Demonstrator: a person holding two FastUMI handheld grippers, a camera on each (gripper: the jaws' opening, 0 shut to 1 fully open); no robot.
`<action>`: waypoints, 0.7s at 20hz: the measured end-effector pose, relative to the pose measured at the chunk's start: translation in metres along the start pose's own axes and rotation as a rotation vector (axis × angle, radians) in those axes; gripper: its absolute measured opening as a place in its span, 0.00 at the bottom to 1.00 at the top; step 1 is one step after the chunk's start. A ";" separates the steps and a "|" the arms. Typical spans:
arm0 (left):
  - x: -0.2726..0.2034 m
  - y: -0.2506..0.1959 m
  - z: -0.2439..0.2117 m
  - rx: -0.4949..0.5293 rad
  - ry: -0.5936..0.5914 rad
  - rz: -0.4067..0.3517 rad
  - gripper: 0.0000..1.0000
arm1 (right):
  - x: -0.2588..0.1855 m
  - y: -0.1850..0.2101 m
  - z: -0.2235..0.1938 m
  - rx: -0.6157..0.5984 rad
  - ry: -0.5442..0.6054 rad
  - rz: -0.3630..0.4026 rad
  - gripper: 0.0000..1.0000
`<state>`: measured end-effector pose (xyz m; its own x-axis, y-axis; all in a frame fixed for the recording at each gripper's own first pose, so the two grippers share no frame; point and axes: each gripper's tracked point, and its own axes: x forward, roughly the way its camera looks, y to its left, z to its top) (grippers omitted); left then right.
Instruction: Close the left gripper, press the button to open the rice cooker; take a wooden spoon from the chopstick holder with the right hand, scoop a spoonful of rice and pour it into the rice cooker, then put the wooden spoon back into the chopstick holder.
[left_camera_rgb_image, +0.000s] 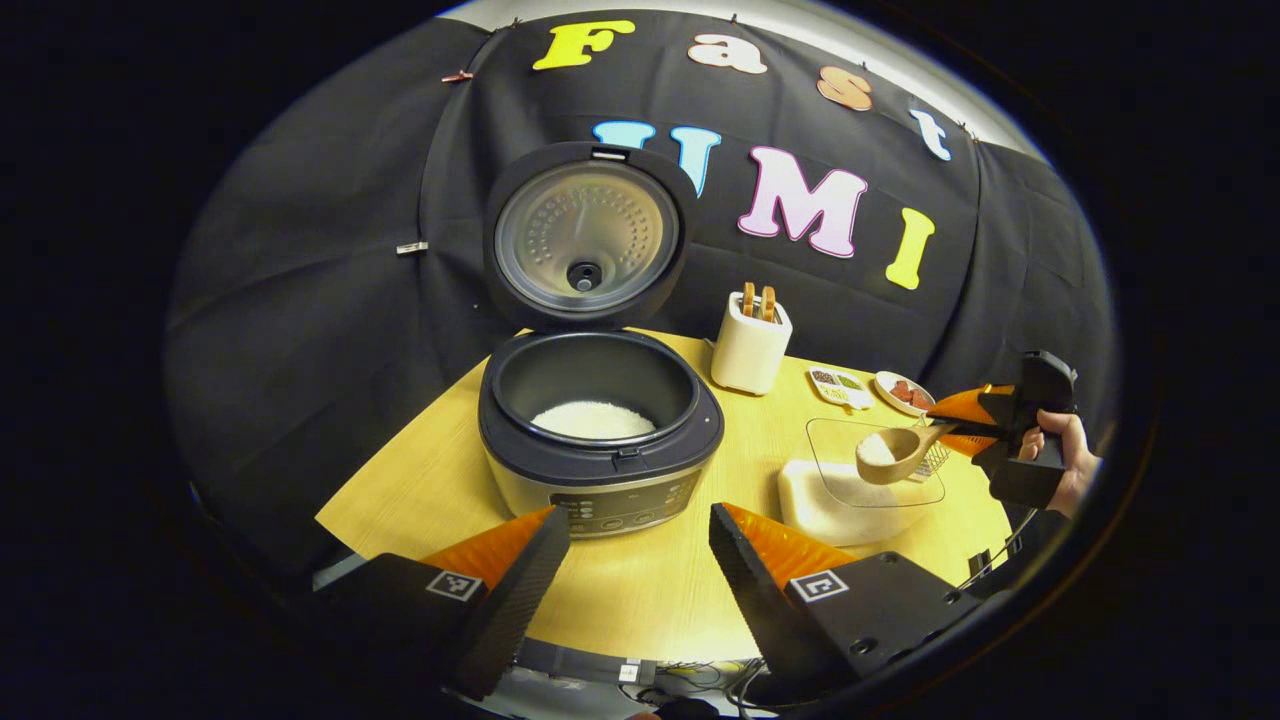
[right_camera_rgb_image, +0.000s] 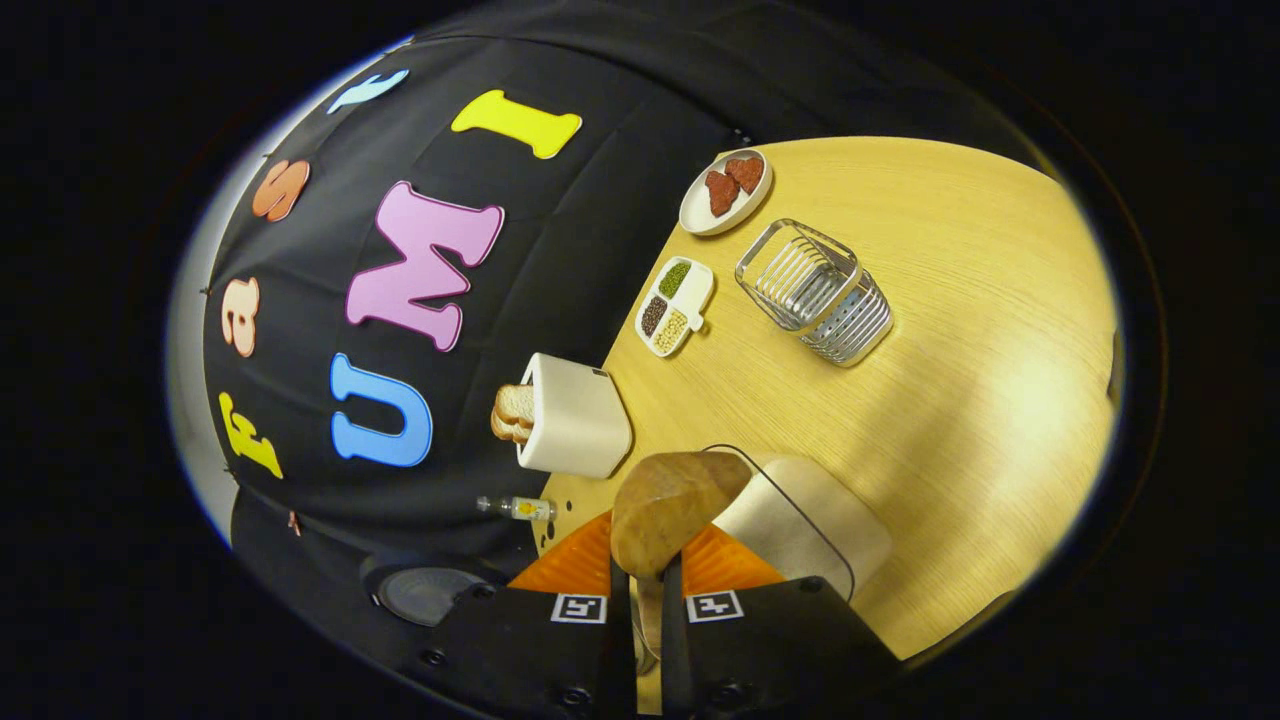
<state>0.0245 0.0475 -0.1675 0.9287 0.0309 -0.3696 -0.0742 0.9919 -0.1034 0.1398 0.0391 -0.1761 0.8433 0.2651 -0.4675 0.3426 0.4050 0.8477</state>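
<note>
The rice cooker (left_camera_rgb_image: 600, 440) stands open with its lid (left_camera_rgb_image: 585, 235) upright and white rice in the pot. Just in front of its control panel, my left gripper (left_camera_rgb_image: 637, 515) is open and holds nothing. My right gripper (left_camera_rgb_image: 945, 420) is shut on the handle of the wooden spoon (left_camera_rgb_image: 890, 455), which carries rice above the clear rice container (left_camera_rgb_image: 850, 495). In the right gripper view my right gripper (right_camera_rgb_image: 648, 570) clamps the spoon (right_camera_rgb_image: 668, 510), seen from its underside, beside the rice container (right_camera_rgb_image: 805, 520). The wire chopstick holder (right_camera_rgb_image: 815, 292) stands farther off on the table.
A white toaster (left_camera_rgb_image: 750, 345) with bread stands right of the cooker. A divided dish (right_camera_rgb_image: 675, 307) of grains and a plate (right_camera_rgb_image: 700, 215) with red pieces lie near the back edge. A small bottle (right_camera_rgb_image: 515, 508) lies by the toaster. A hand (left_camera_rgb_image: 1065, 455) holds the right gripper.
</note>
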 end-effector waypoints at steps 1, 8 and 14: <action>-0.002 0.000 0.002 -0.005 -0.003 -0.001 0.96 | -0.001 0.007 0.001 0.011 0.004 0.014 0.14; -0.007 0.018 0.009 -0.002 -0.037 0.028 0.96 | 0.001 0.081 -0.025 0.051 0.079 0.130 0.14; -0.011 0.027 0.000 -0.049 -0.046 0.049 0.96 | 0.020 0.141 -0.077 -0.003 0.170 0.201 0.14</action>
<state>0.0124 0.0742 -0.1667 0.9391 0.0858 -0.3327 -0.1364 0.9818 -0.1318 0.1727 0.1693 -0.0851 0.8127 0.4835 -0.3251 0.1732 0.3321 0.9272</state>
